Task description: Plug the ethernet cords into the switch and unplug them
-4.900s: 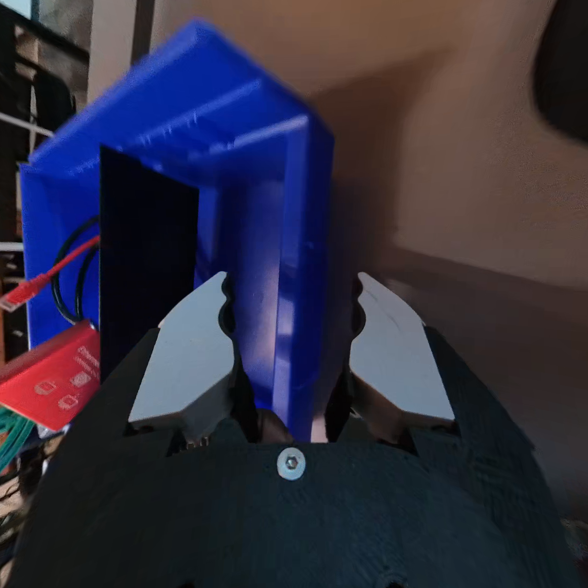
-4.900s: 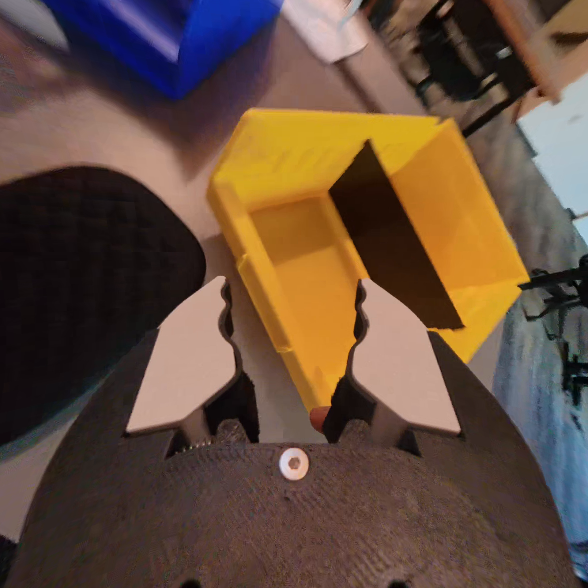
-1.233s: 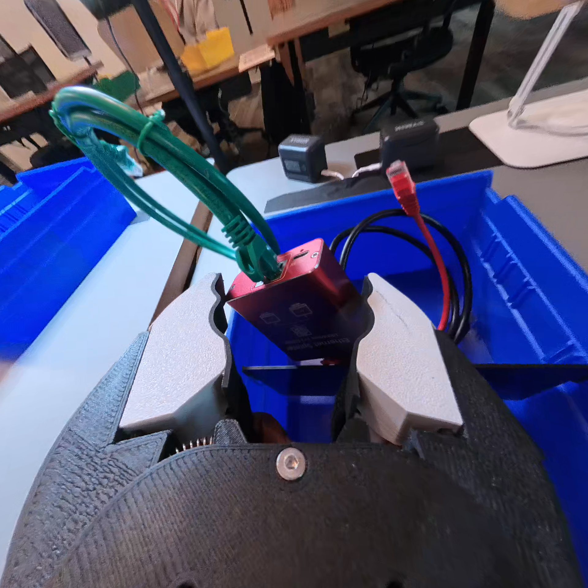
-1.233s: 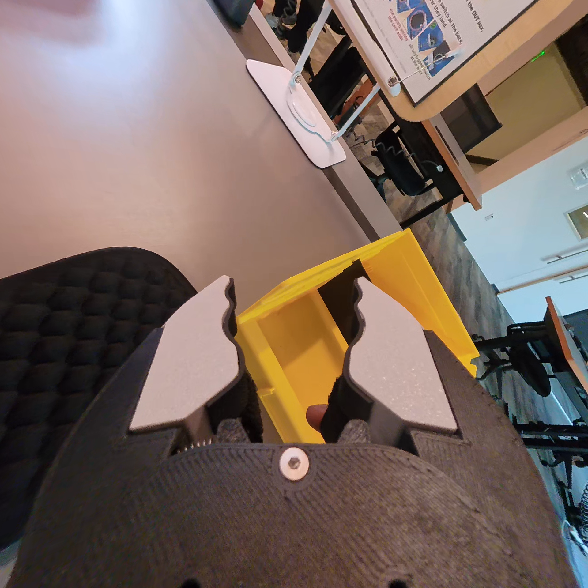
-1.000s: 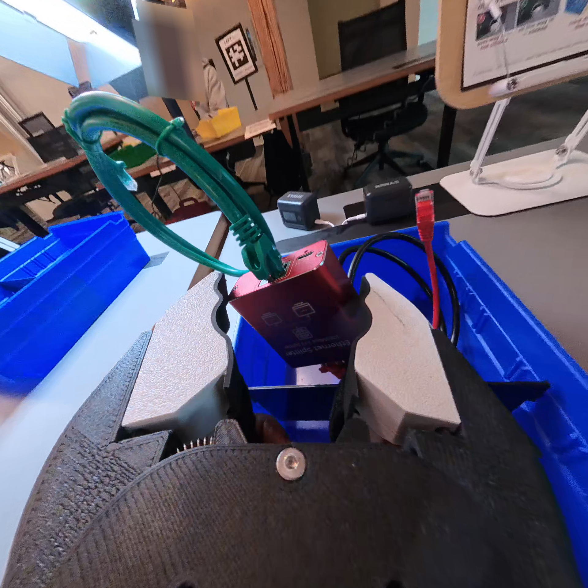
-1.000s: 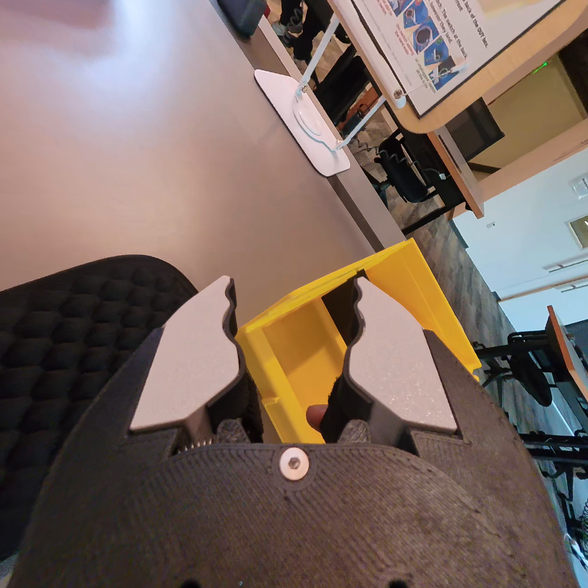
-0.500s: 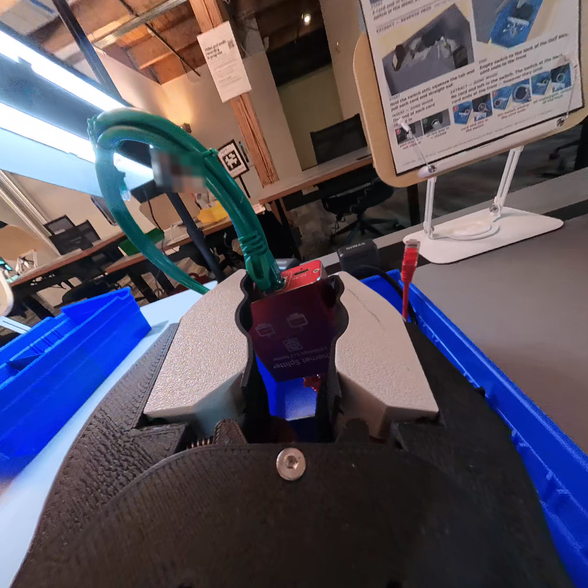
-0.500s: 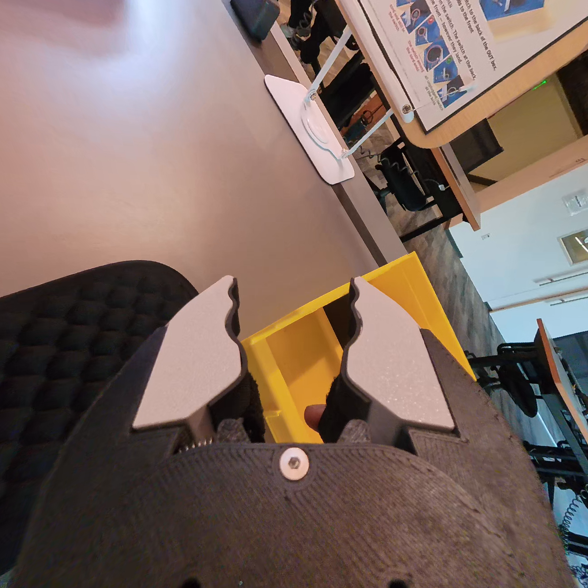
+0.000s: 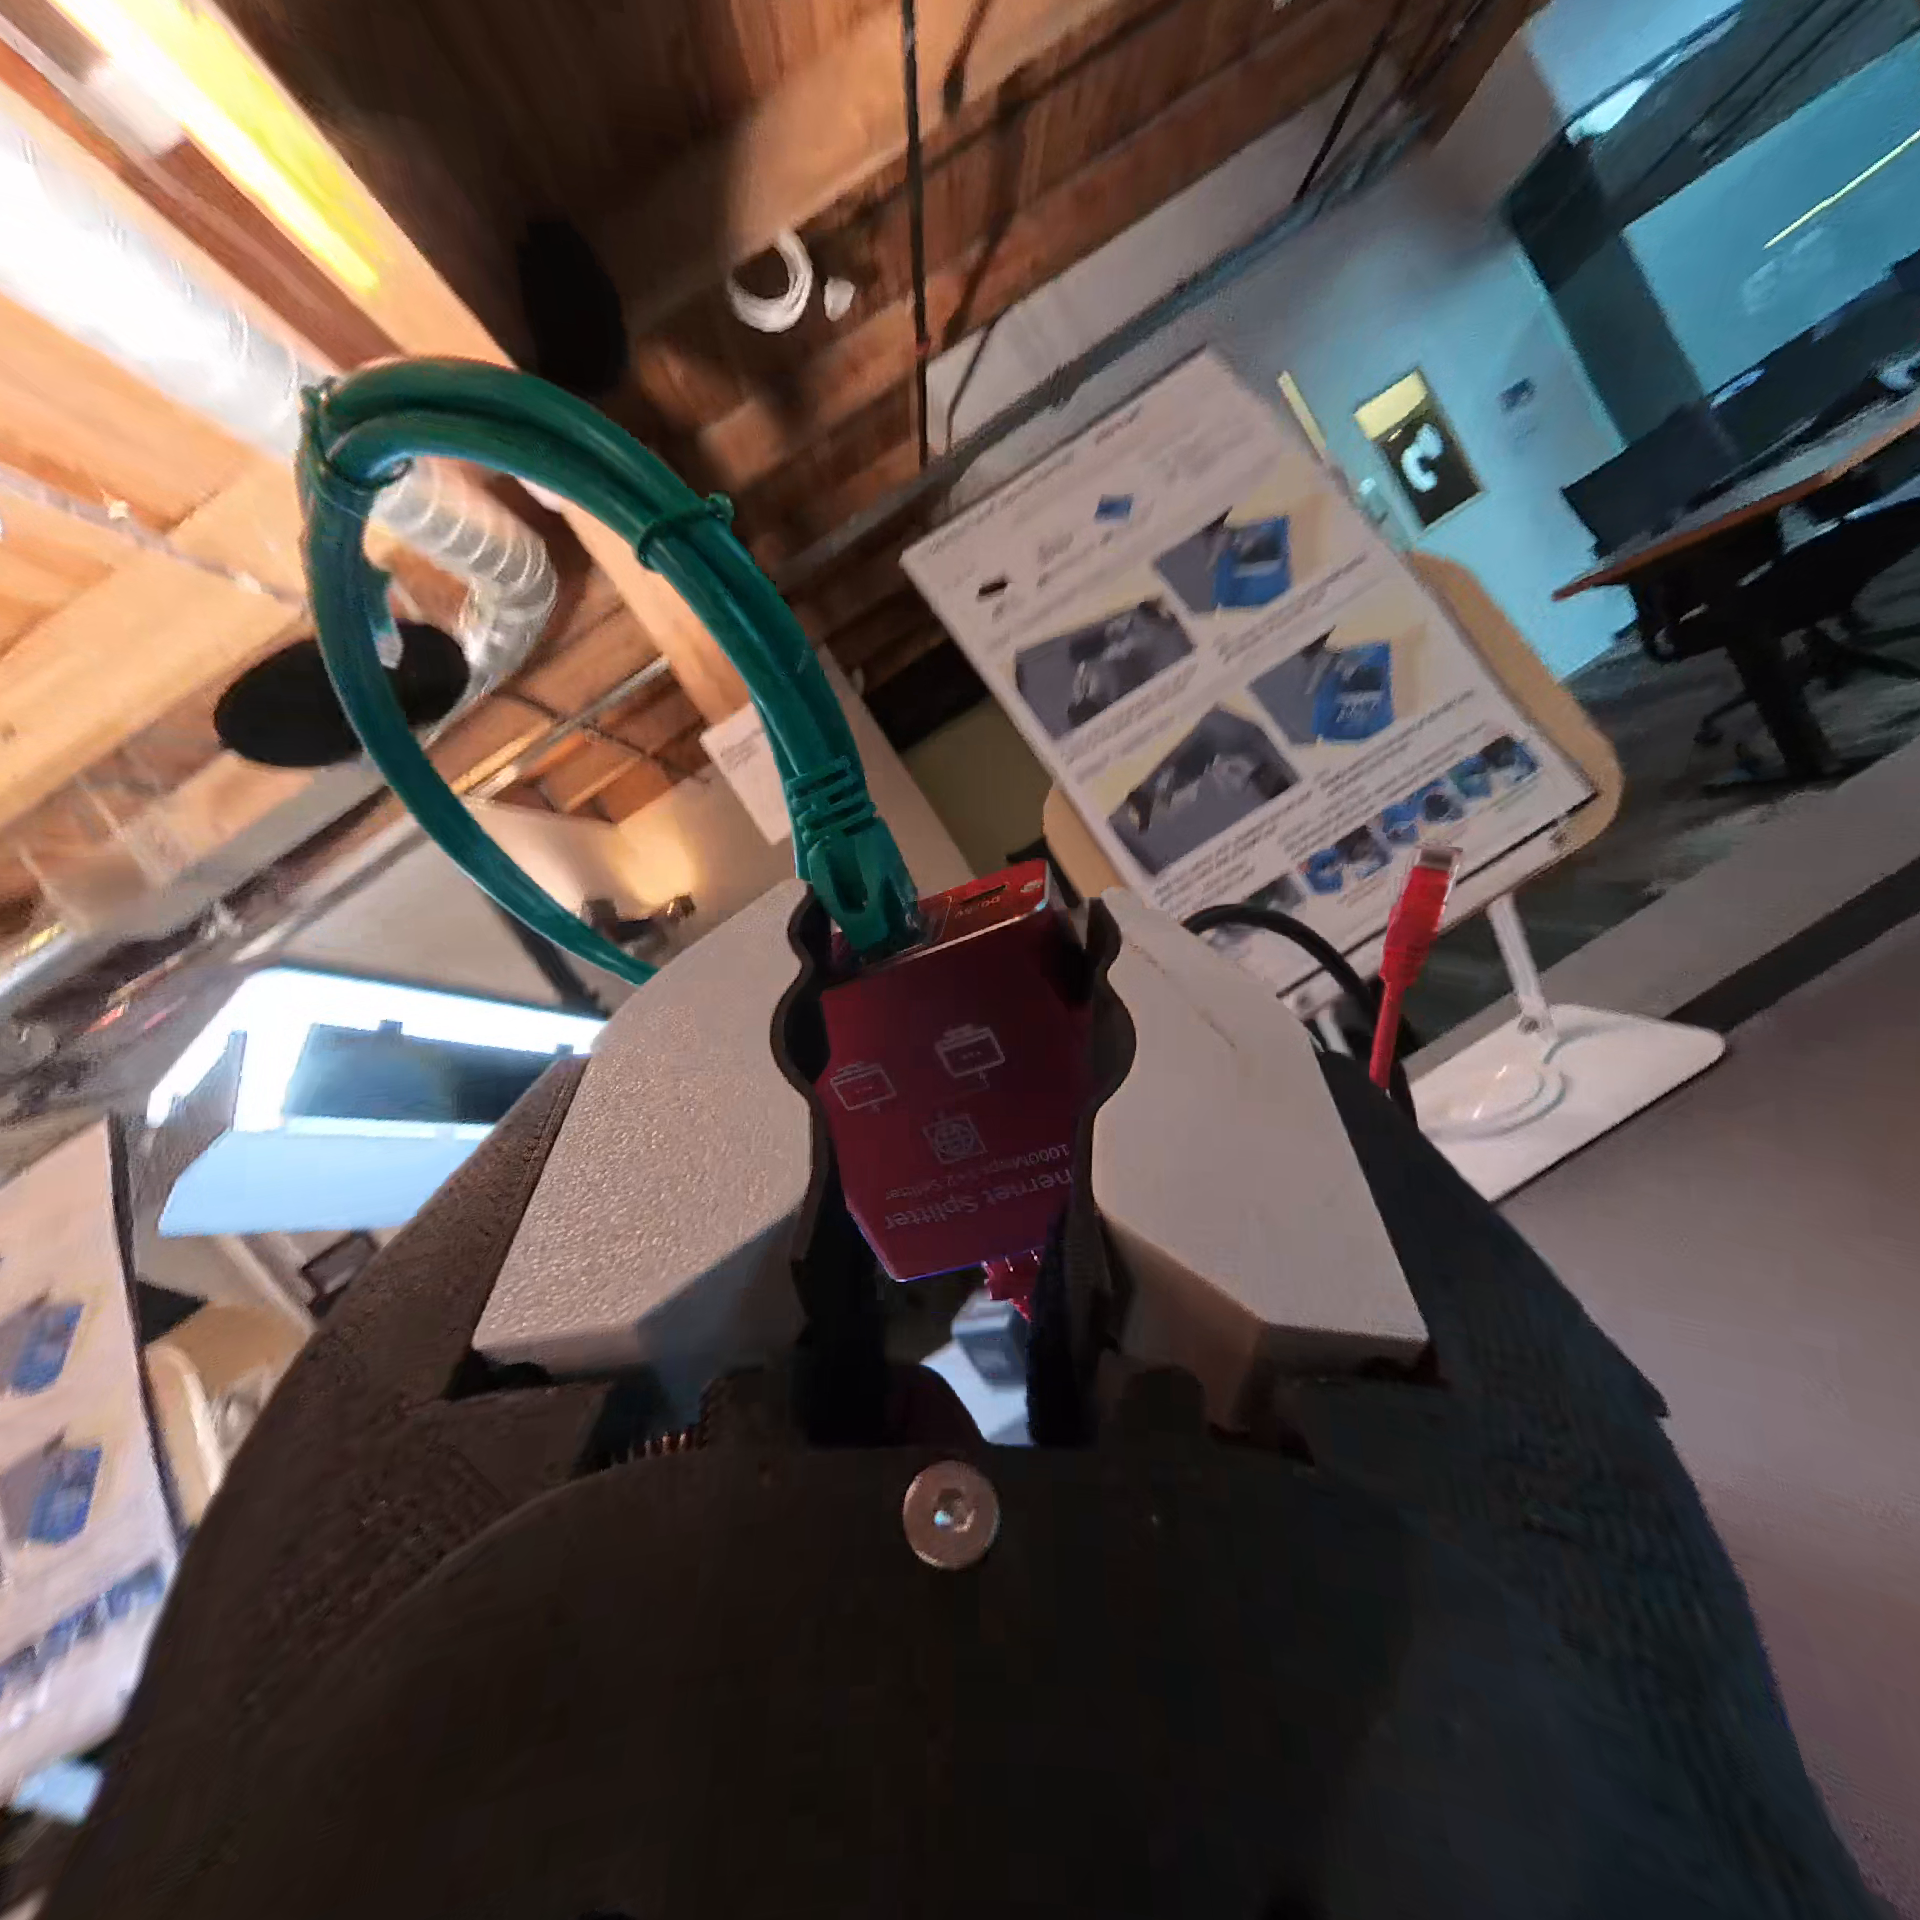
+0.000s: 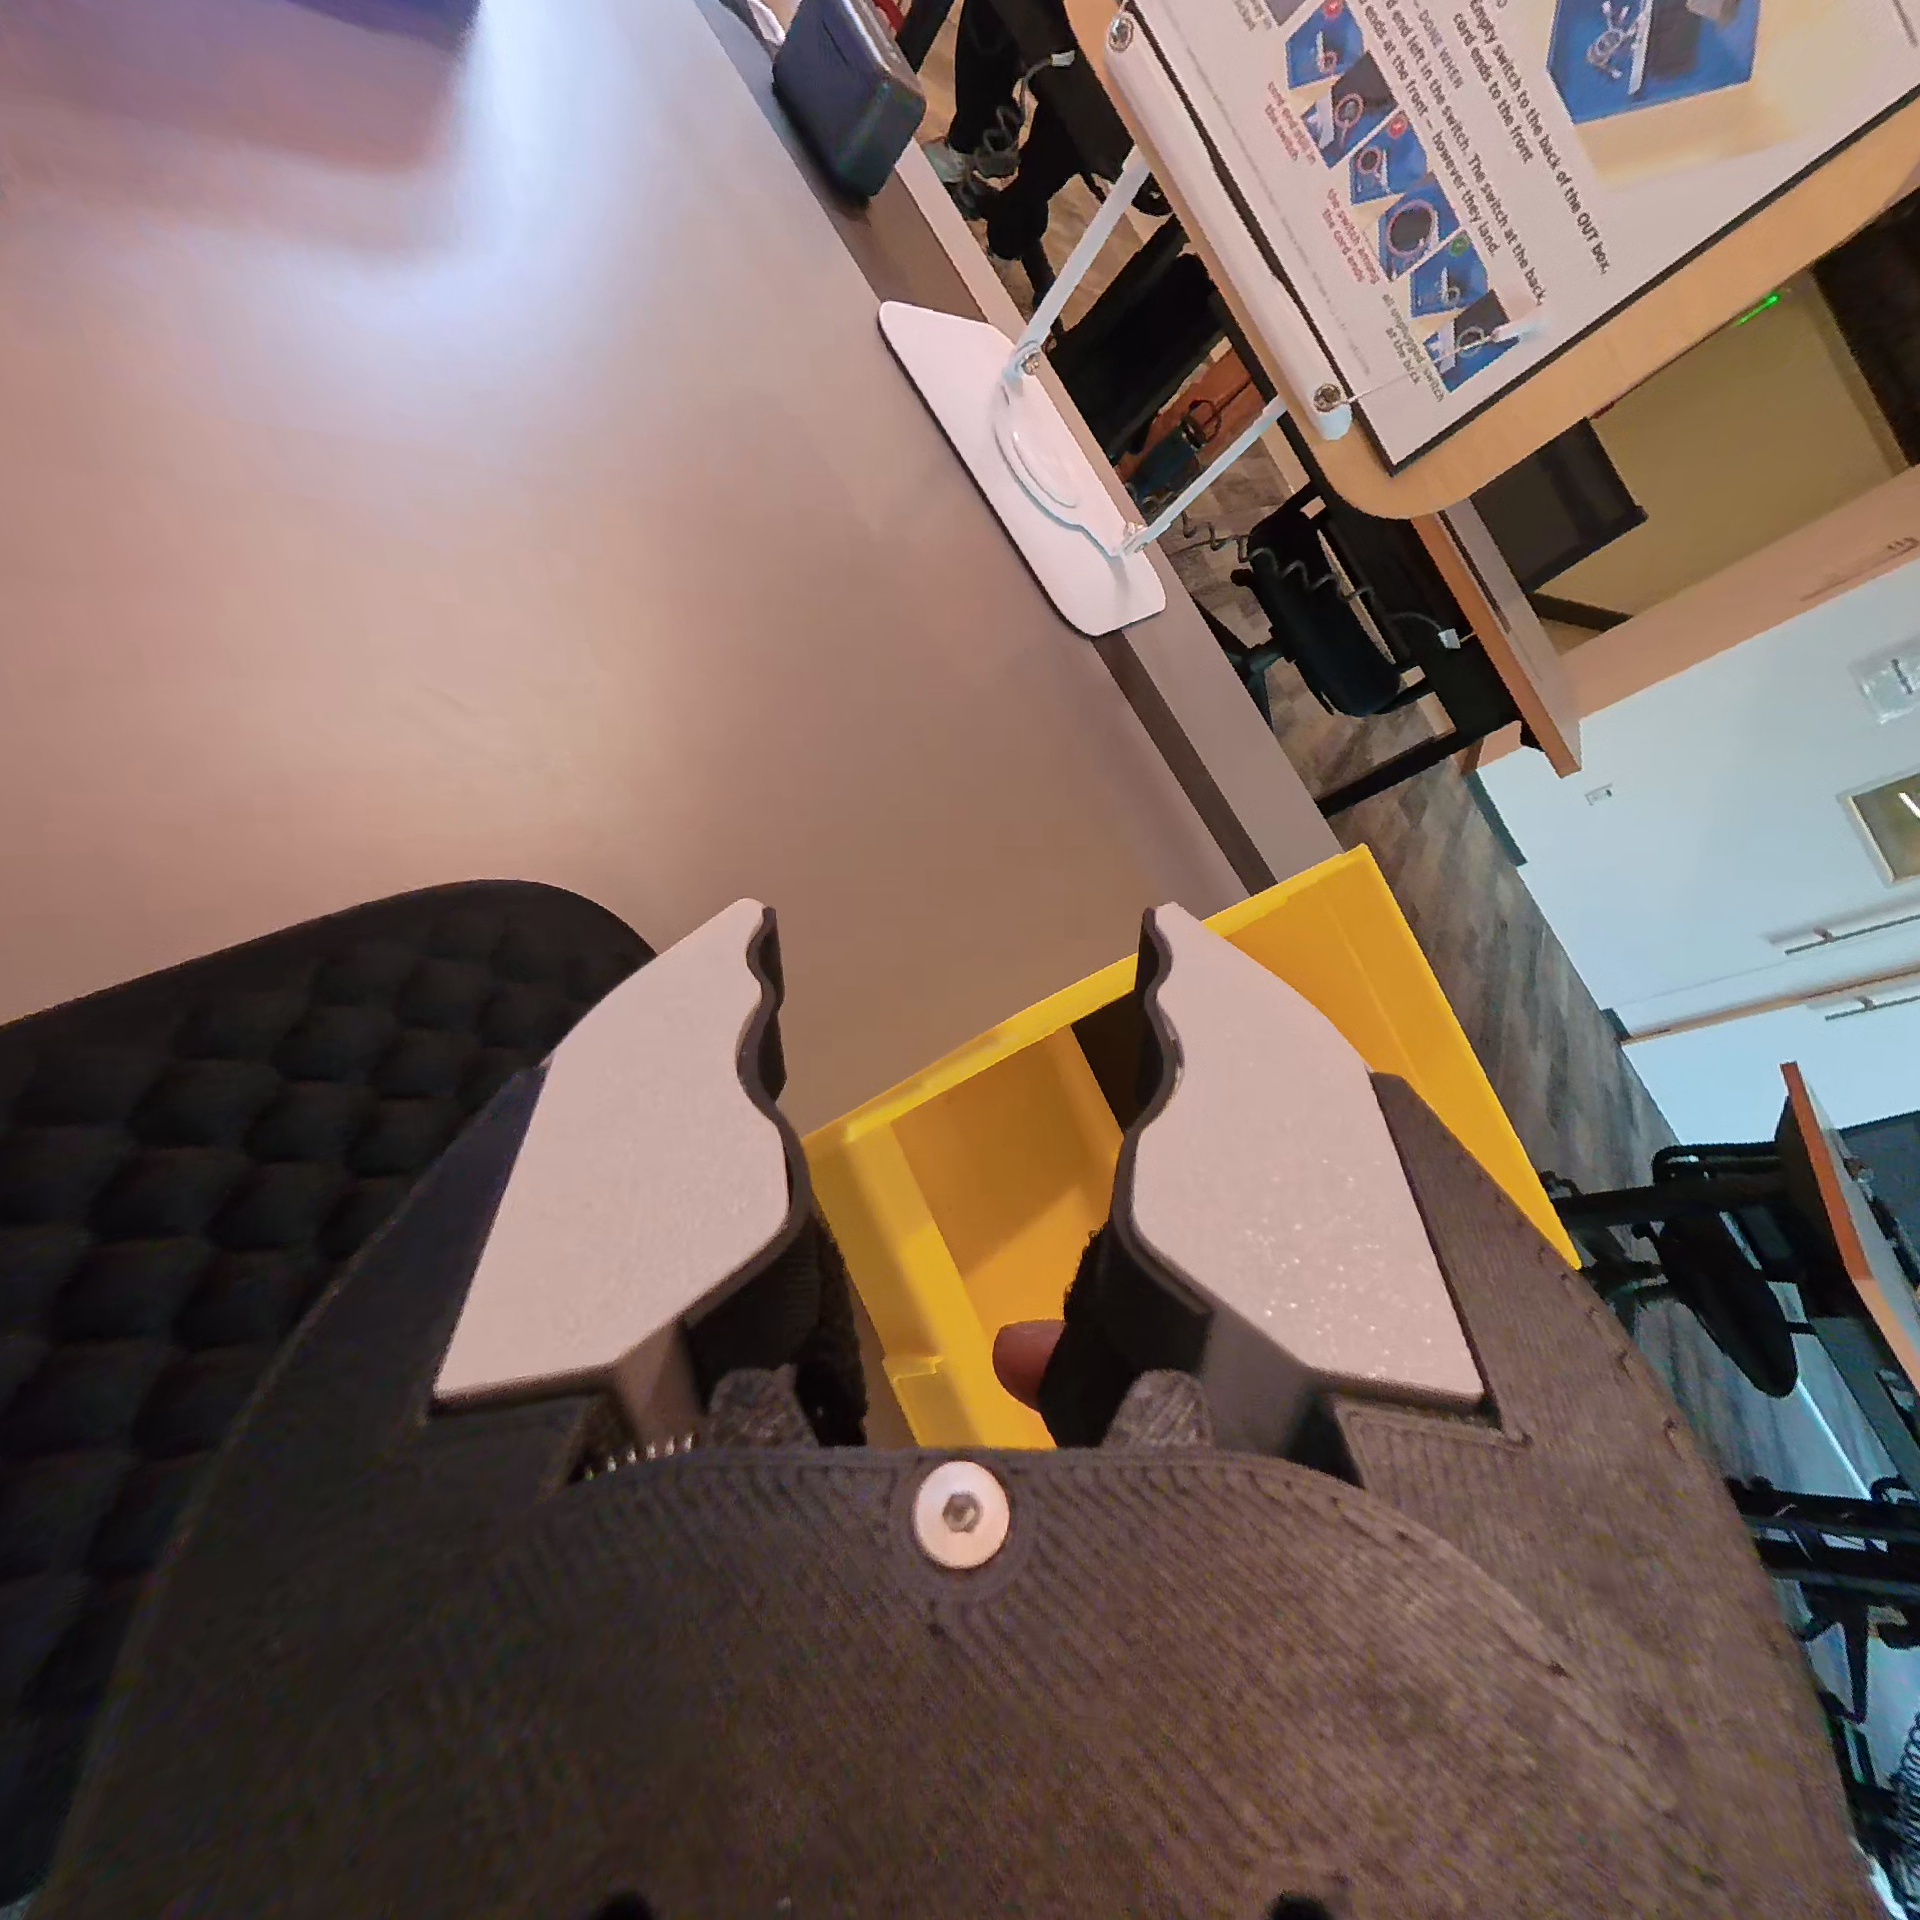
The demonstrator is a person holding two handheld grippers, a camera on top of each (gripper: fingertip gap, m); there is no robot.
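Note:
My left gripper (image 9: 945, 925) is shut on a small red metal switch (image 9: 956, 1081) and holds it up in the air, tilted towards the ceiling. A coiled green ethernet cord (image 9: 520, 582) is plugged into the switch's far left port and loops up to the left. A red ethernet cord (image 9: 1408, 940) stands free to the right, its plug unattached, beside a black cable (image 9: 1262, 930). My right gripper (image 10: 956, 930) is open and empty above the near end of an empty yellow bin (image 10: 977, 1164).
A grey table (image 10: 468, 571) carries a white stand base (image 10: 1023, 457) that holds an instruction board (image 9: 1247, 665). A black honeycomb mat (image 10: 166, 1122) lies left of the yellow bin. A dark small box (image 10: 847, 99) sits at the table's far edge. The tips of one gripper are about 50 centimetres away from the tips of the other.
My left gripper closed on the red switch and lifted it out of the blue bin, tilting upward. The right gripper stayed open over the yellow bin, its view shifting slightly.

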